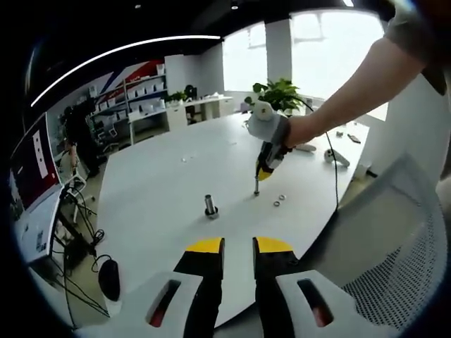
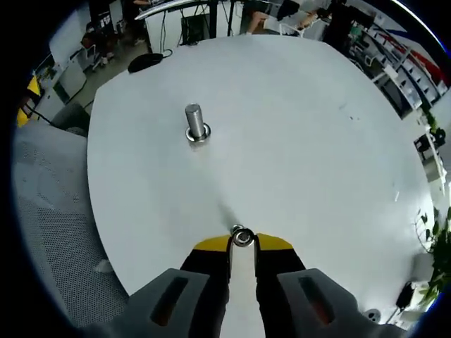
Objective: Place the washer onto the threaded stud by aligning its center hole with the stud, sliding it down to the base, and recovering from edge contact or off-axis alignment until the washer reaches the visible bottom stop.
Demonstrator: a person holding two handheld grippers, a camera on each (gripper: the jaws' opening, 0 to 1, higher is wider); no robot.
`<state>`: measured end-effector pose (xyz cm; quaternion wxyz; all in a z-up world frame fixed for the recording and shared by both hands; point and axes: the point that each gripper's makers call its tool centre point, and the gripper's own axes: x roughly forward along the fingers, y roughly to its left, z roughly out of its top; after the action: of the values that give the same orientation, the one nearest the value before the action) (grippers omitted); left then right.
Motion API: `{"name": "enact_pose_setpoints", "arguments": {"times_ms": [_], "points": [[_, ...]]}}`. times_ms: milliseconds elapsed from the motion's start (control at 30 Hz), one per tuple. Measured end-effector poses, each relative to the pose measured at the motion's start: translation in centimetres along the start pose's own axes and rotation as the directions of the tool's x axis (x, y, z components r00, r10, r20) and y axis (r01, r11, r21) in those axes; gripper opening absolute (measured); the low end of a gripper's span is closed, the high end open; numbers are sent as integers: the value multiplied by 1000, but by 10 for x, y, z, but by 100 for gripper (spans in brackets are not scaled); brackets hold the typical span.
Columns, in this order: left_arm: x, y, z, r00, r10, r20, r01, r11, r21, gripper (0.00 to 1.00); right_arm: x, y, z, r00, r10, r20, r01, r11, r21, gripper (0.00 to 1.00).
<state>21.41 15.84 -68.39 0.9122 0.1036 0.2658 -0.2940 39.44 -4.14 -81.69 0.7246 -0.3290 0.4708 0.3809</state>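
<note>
While the right gripper (image 2: 242,243) pinches a washer (image 2: 242,236) at its tips for alignment, the threaded stud (image 2: 195,122) stands well apart on the counter (image 2: 296,141); the left gripper (image 1: 238,246) waits unclenched, empty.

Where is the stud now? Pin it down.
In the right gripper view the stud stands upright on the white table, up and left of the right claw, which grips a washer.

I see a shiny metal washer (image 2: 242,236) and a polished metal stud (image 2: 195,123). They rest on my smooth, matt white table (image 2: 296,127). The chair (image 1: 402,239) looks like woven mesh.
</note>
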Motion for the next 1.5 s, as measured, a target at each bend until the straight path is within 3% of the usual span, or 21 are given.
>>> {"name": "enact_pose_setpoints", "arguments": {"times_ms": [967, 1500], "points": [[0, 1, -1, 1000, 2, 0, -2, 1000, -13, 13, 41, 6, -17, 994, 42, -100, -43, 999, -9, 14], [0, 2, 0, 1000, 3, 3, -3, 1000, -14, 13, 46, 6, -20, 993, 46, -111, -45, 999, 7, 15]]}}
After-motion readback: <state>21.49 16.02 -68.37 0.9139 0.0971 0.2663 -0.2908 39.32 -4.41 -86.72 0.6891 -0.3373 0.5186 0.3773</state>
